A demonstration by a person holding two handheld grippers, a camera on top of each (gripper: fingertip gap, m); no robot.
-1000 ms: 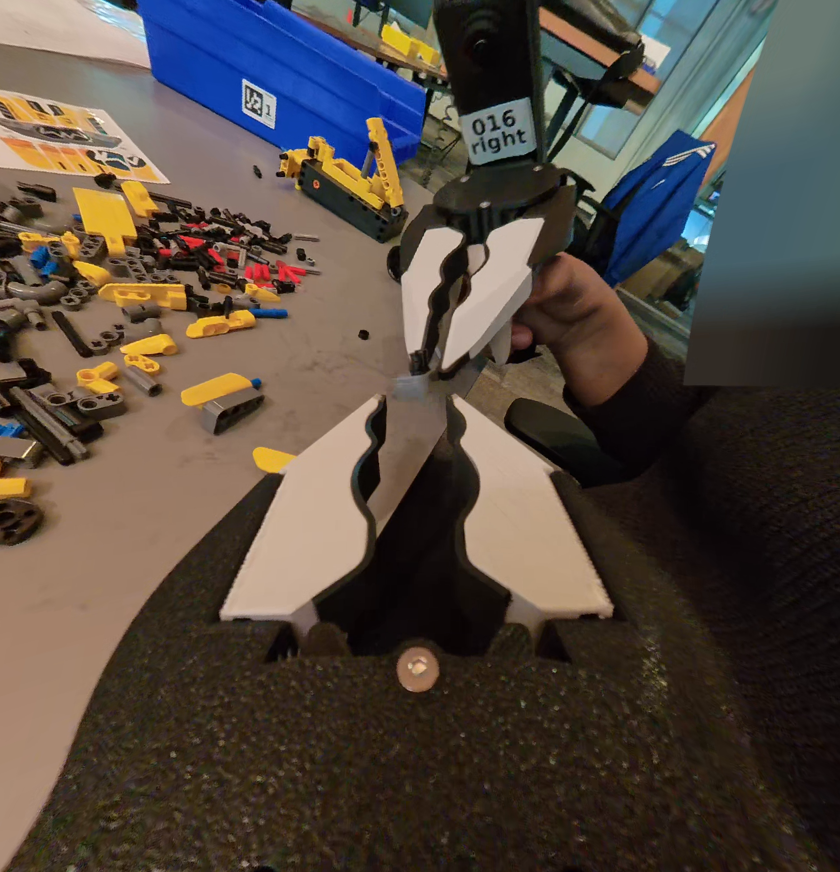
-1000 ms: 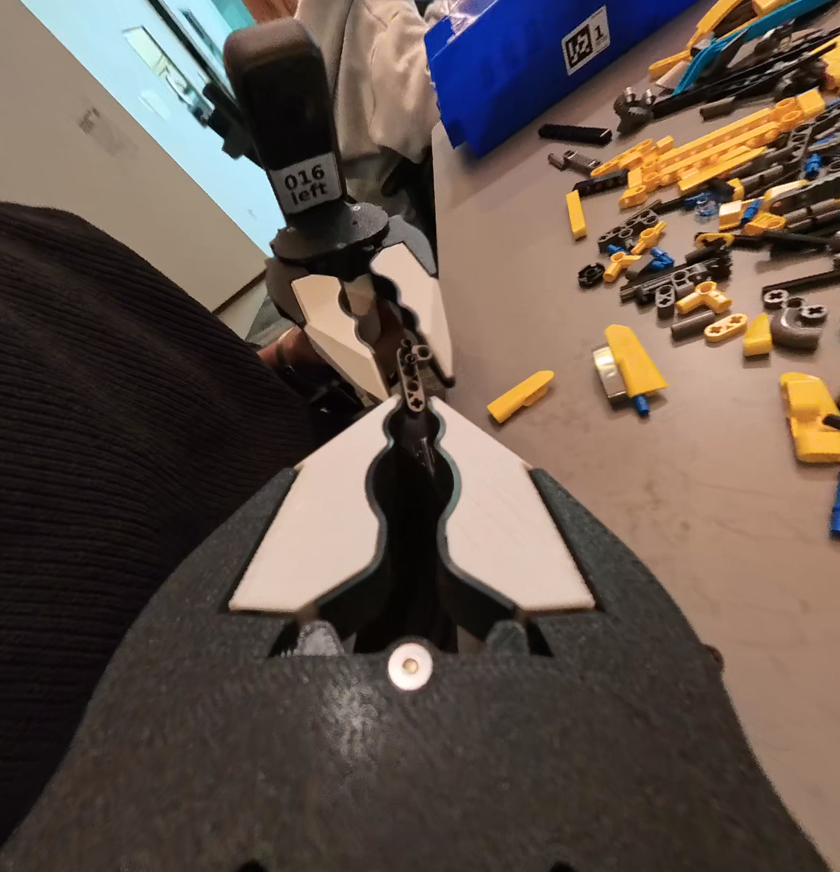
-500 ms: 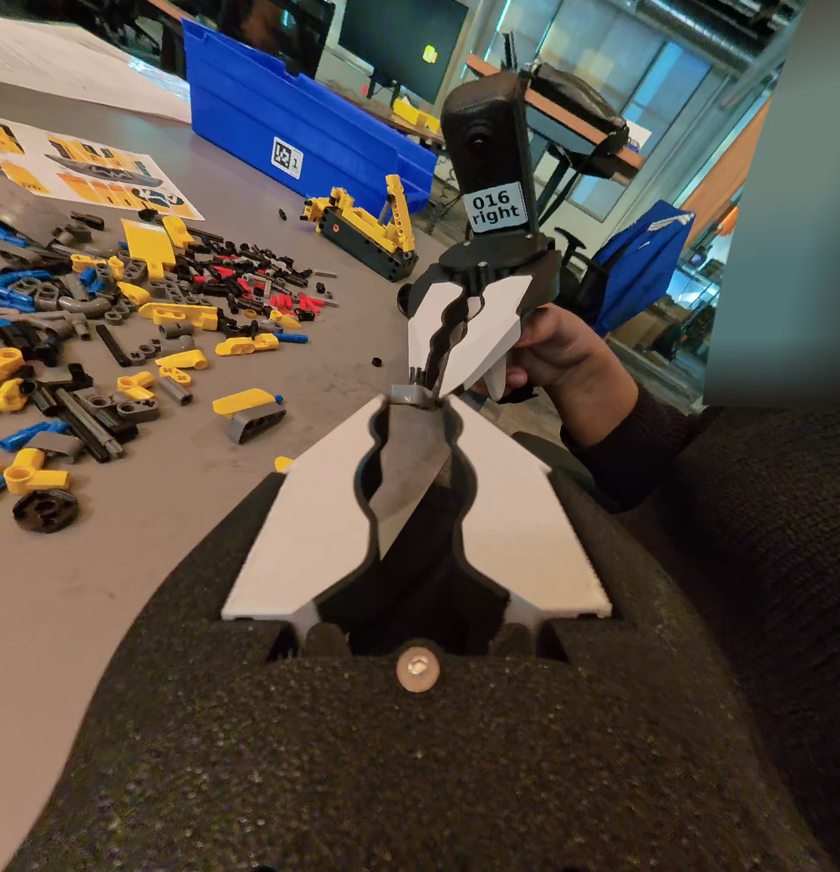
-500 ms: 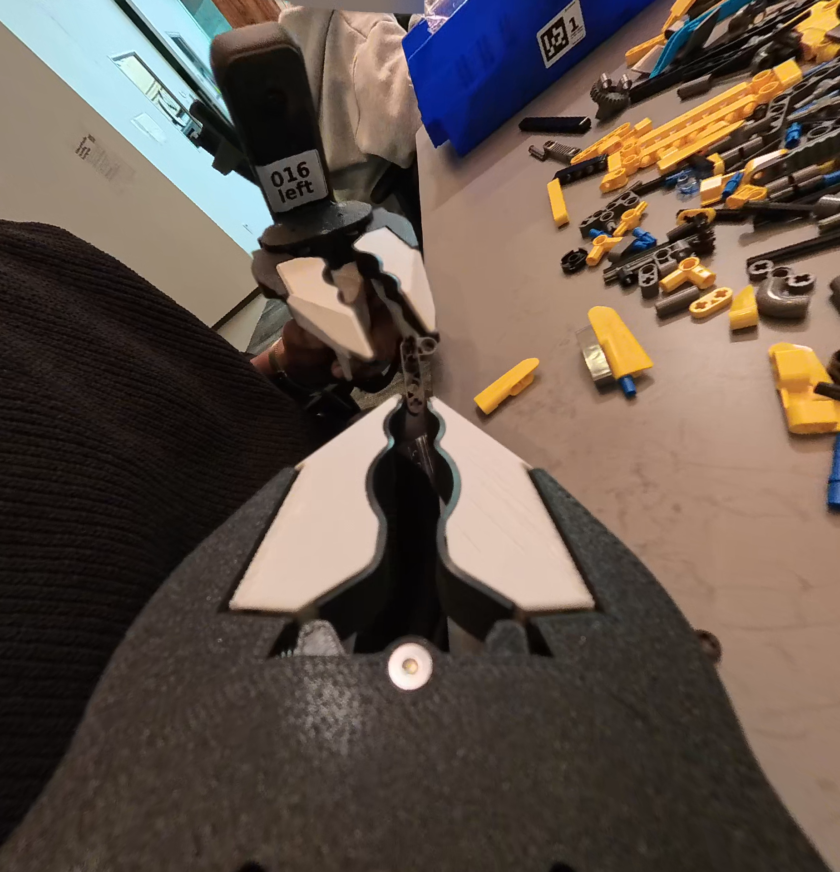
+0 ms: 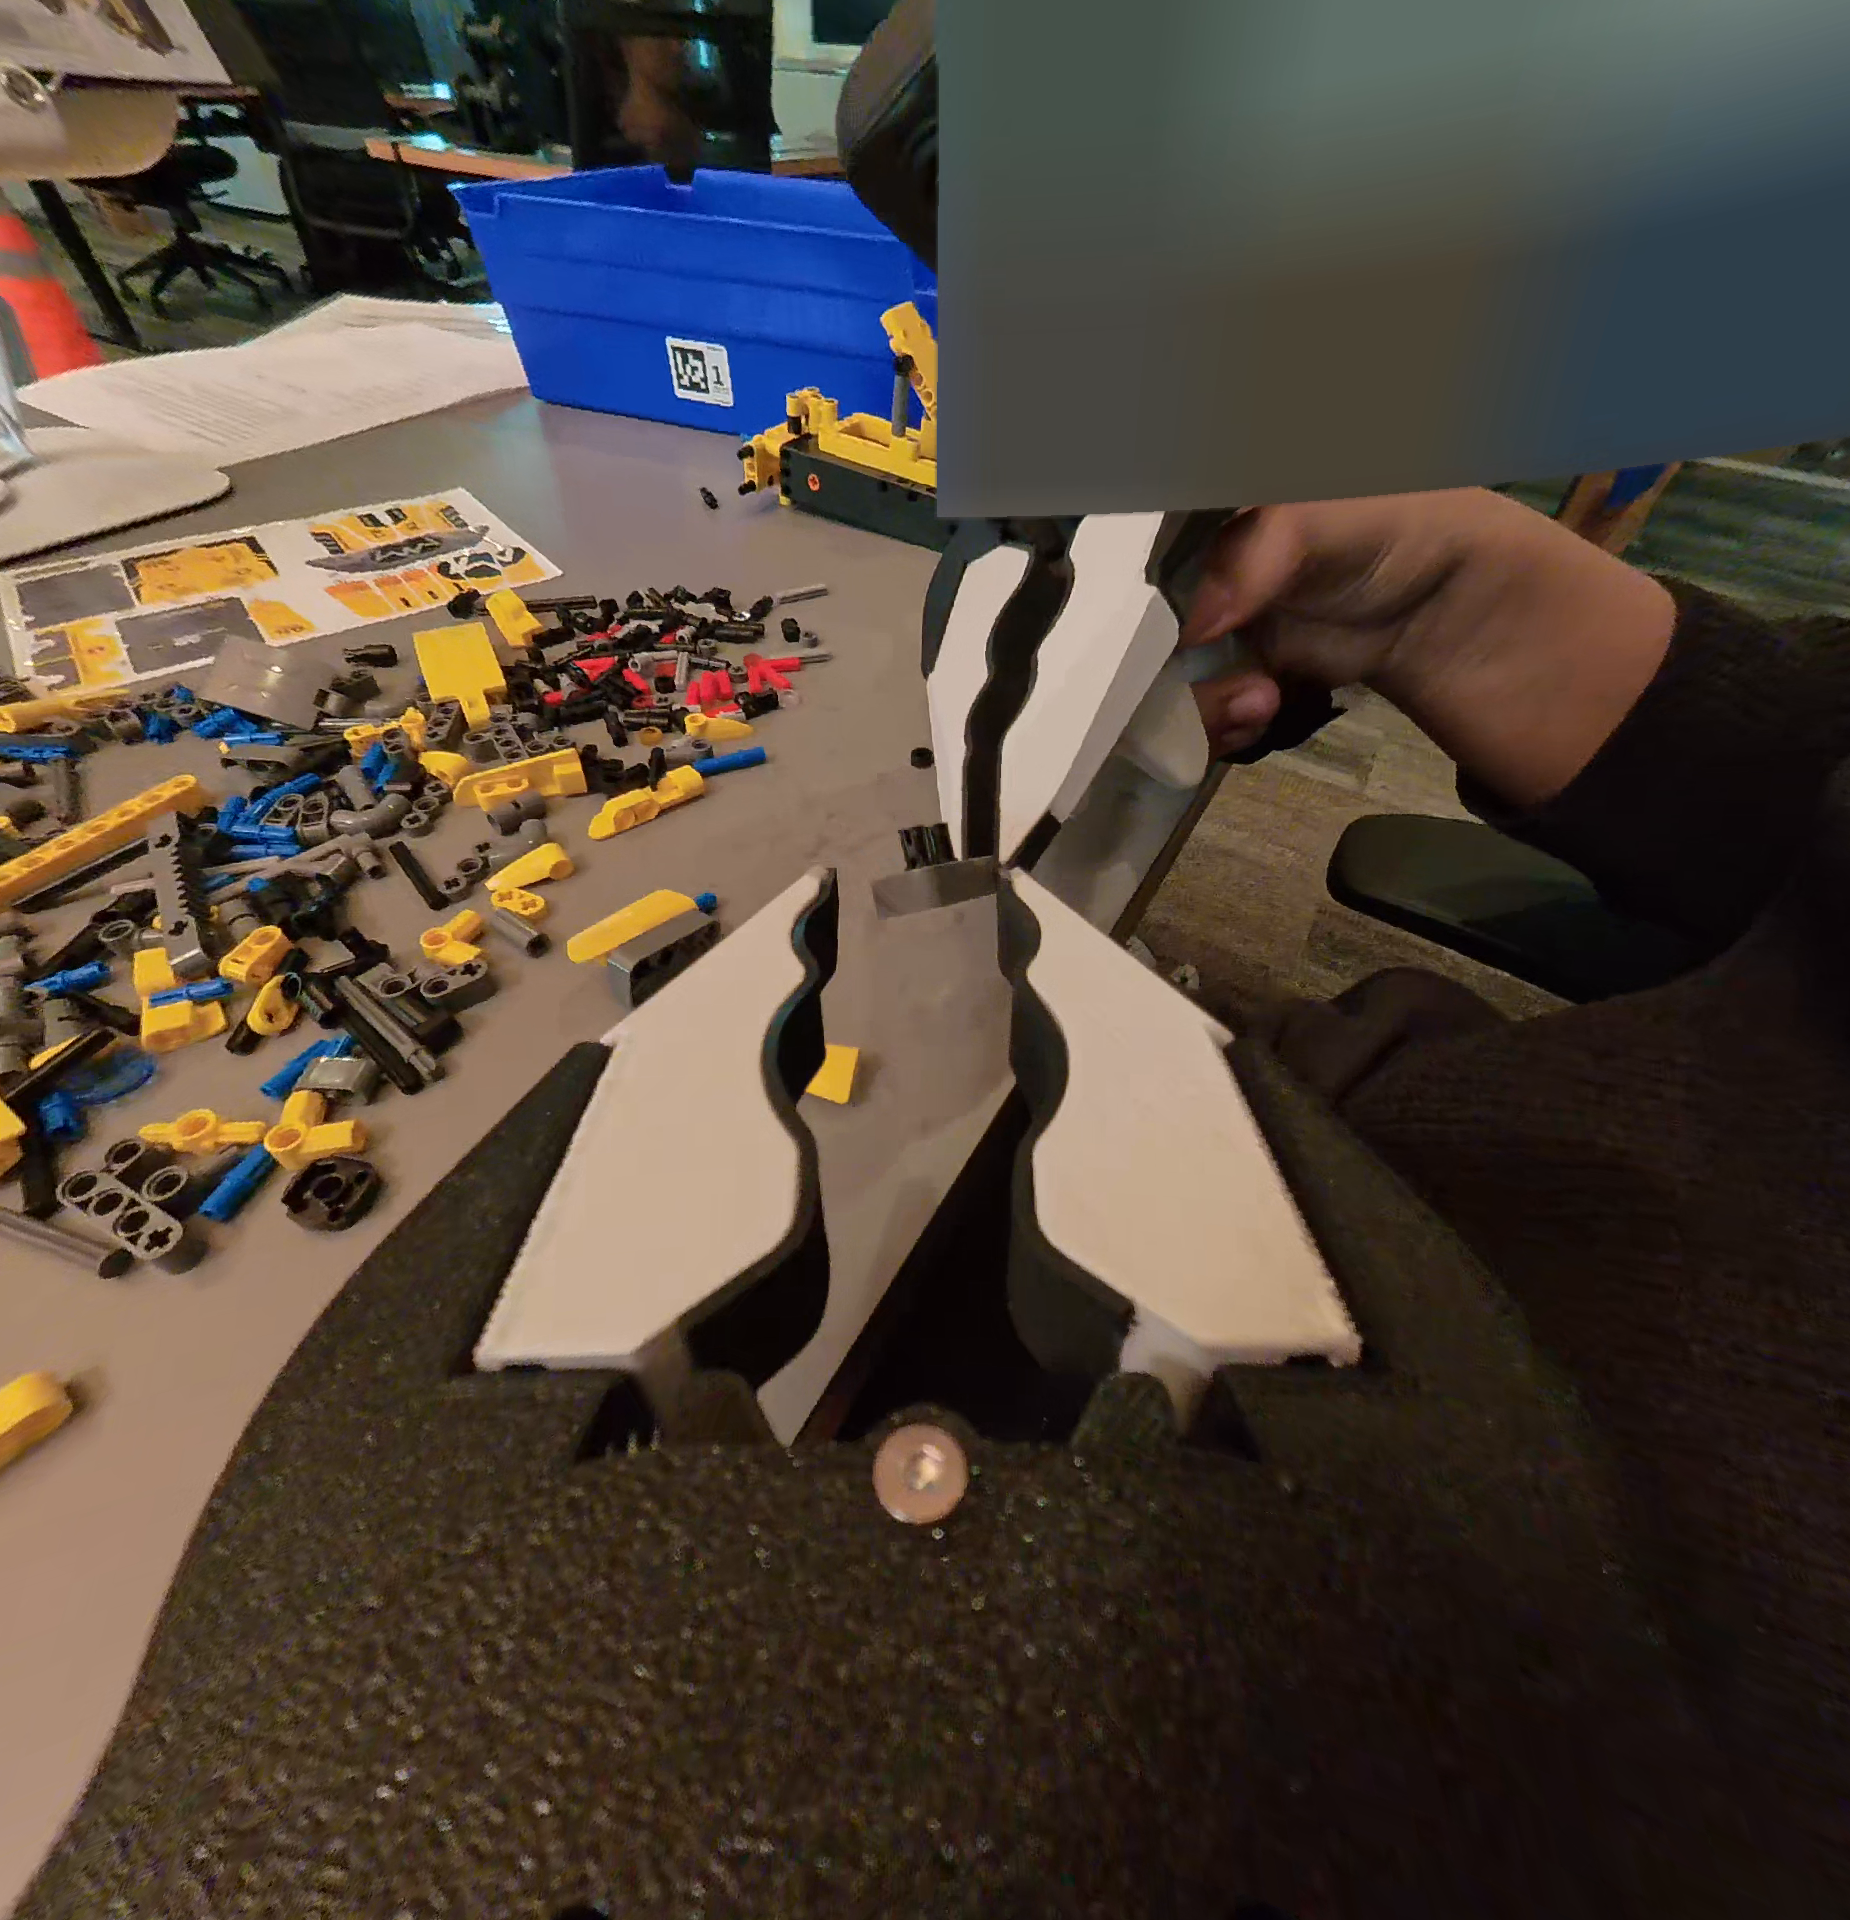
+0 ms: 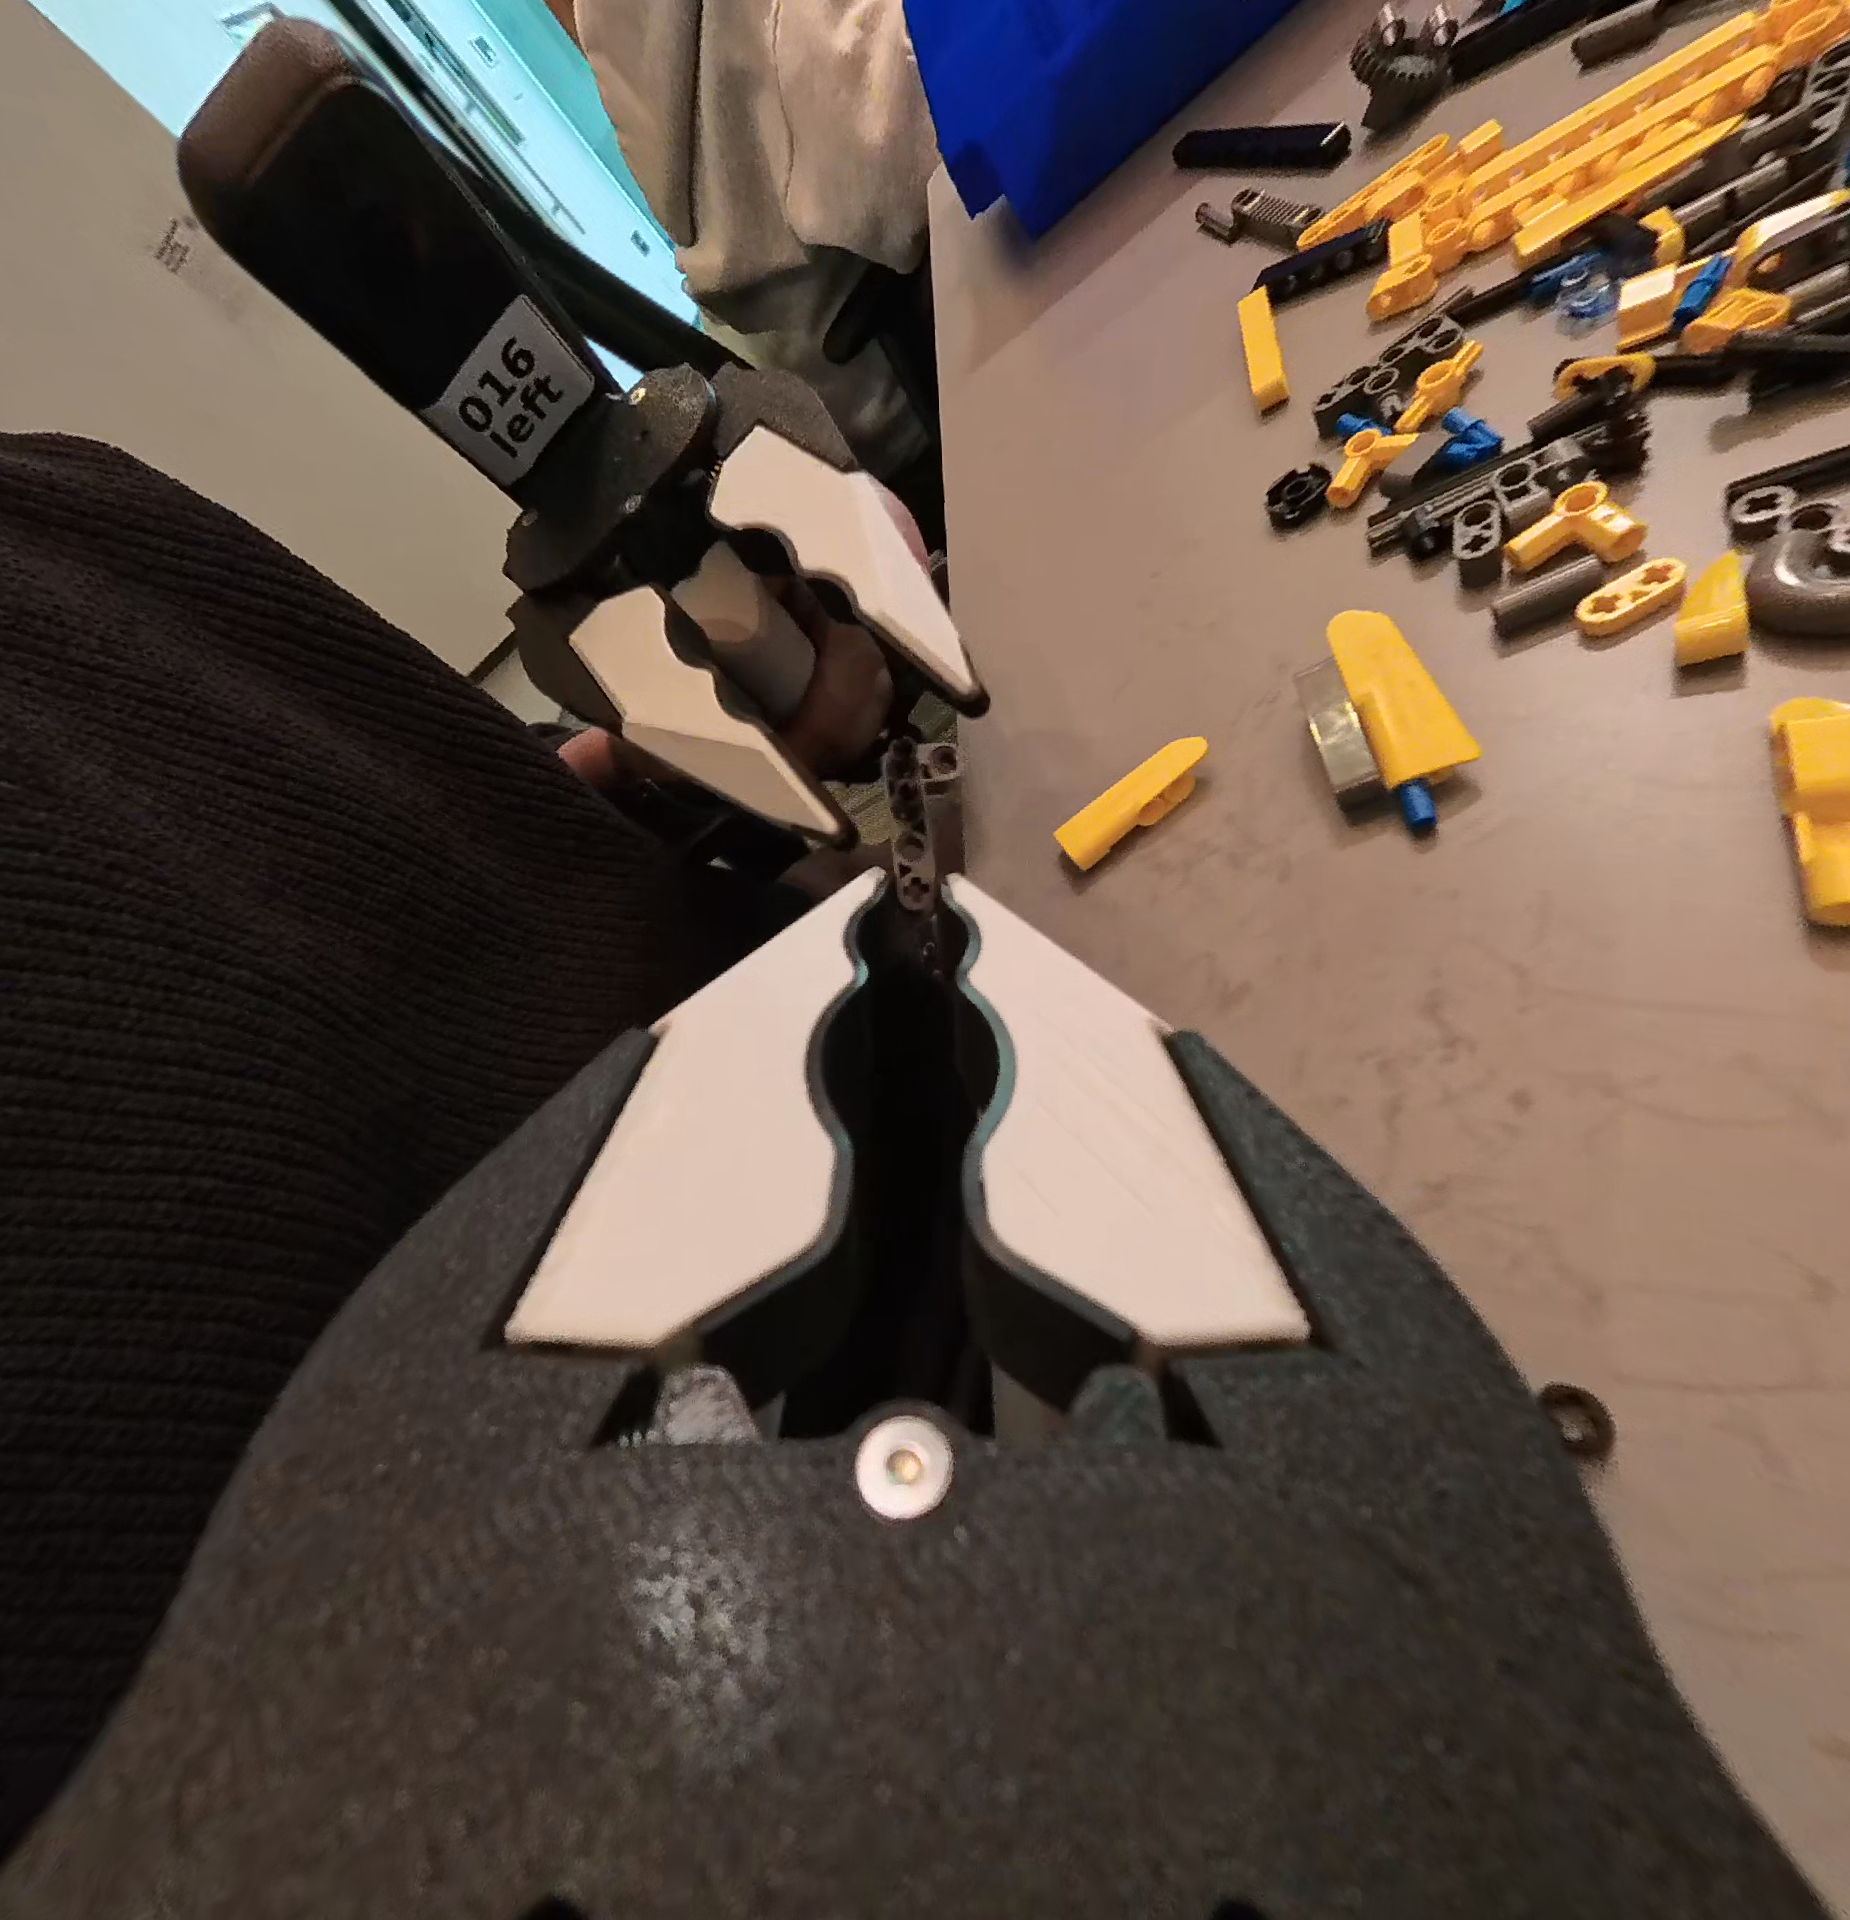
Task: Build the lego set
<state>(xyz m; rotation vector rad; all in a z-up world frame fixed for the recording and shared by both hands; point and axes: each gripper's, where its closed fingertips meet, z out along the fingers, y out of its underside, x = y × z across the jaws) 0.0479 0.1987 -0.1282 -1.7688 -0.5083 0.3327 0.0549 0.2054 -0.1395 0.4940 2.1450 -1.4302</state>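
A grey table (image 5: 859, 800) carries a wide scatter of small yellow, black, blue, grey and red building-toy parts (image 5: 401, 831) over its left and middle. At the far side stand a blue bin (image 5: 692, 291) and, just to its right, a partly built yellow and black model (image 5: 848, 468); left of them lie white papers (image 5: 277, 374) and, nearer, a yellow printed sheet (image 5: 277, 582). Near the table's near edge lies a single yellow wedge piece (image 6: 1129, 802), with a yellow panel on a grey block (image 6: 1388, 717) to its right.

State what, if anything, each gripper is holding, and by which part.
The right gripper is shut on a dark grey holed beam, gripped at its near end; the far end sticks out. The left gripper is open and holds nothing.
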